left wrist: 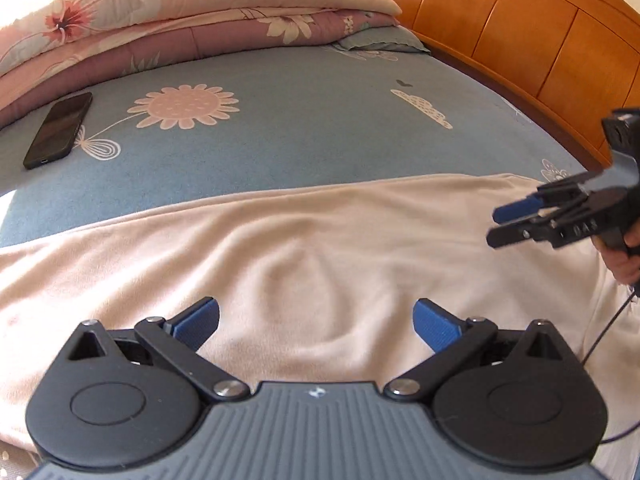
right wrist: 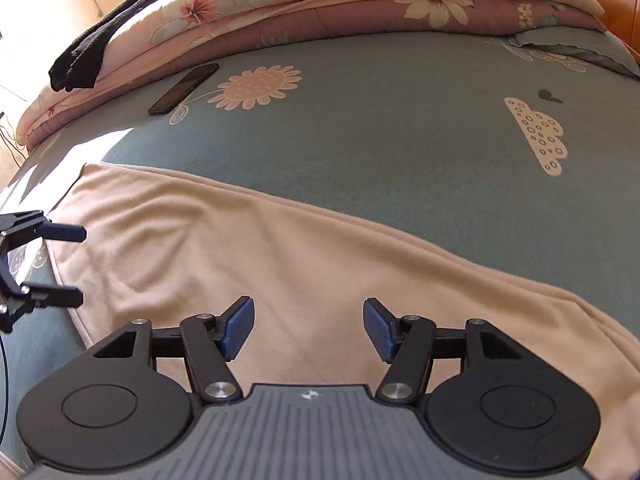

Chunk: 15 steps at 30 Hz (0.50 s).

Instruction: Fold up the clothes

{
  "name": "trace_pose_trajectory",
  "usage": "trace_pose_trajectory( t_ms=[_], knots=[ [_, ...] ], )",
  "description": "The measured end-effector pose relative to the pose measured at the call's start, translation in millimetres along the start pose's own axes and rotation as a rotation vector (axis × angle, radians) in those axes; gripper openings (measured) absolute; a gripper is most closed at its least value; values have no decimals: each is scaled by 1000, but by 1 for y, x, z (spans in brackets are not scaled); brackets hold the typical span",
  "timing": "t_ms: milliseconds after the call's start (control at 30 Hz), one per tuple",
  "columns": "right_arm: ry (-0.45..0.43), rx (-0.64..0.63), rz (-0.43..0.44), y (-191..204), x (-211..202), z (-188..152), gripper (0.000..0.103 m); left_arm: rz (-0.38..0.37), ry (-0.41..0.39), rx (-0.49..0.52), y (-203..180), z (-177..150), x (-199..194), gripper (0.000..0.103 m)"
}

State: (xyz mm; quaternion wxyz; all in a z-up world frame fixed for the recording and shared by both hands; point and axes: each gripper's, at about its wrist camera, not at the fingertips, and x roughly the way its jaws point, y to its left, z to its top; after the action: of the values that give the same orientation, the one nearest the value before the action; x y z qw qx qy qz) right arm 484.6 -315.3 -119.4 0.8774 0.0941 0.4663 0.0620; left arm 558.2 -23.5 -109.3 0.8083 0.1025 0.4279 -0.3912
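**Garment flat on bed, both grippers spread & empty**

Garment (left wrist: 320,248), cream/beige, lies spread across near part of bed sheet (left wrist: 300,128) w/ soft wrinkles; far edge runs across the blue-grey floral fabric. Left gripper (left wrist: 316,322) hovers just above the cloth, blue pads wide apart, nothing between them. Right gripper (right wrist: 308,330) also over the cloth, jaws apart, empty; seen from left wrist cam it sits at right edge w/ a hand (left wrist: 626,260) on its grip & a thin cable trailing. Phone (left wrist: 58,130) lies face-up on sheet, well apart from garment, near stacked quilts (left wrist: 192,12). Dark cloth (right wrist: 100,40) draped over quilt end. Wooden headboard (left wrist: 520,32) beyond.
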Motion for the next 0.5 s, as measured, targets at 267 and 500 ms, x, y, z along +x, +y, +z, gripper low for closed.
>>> trace_pose_trajectory(
  t_ms=[267, 500],
  knots=[
    [-80, 23, -52, -6, 3, -38, 70, 33, -11, -8, -11, 22, 31, 102],
    [-197, 171, -207, -60, -33, -25, 70, 11, -32, 20, -37, 45, 61, 102]
  ],
)
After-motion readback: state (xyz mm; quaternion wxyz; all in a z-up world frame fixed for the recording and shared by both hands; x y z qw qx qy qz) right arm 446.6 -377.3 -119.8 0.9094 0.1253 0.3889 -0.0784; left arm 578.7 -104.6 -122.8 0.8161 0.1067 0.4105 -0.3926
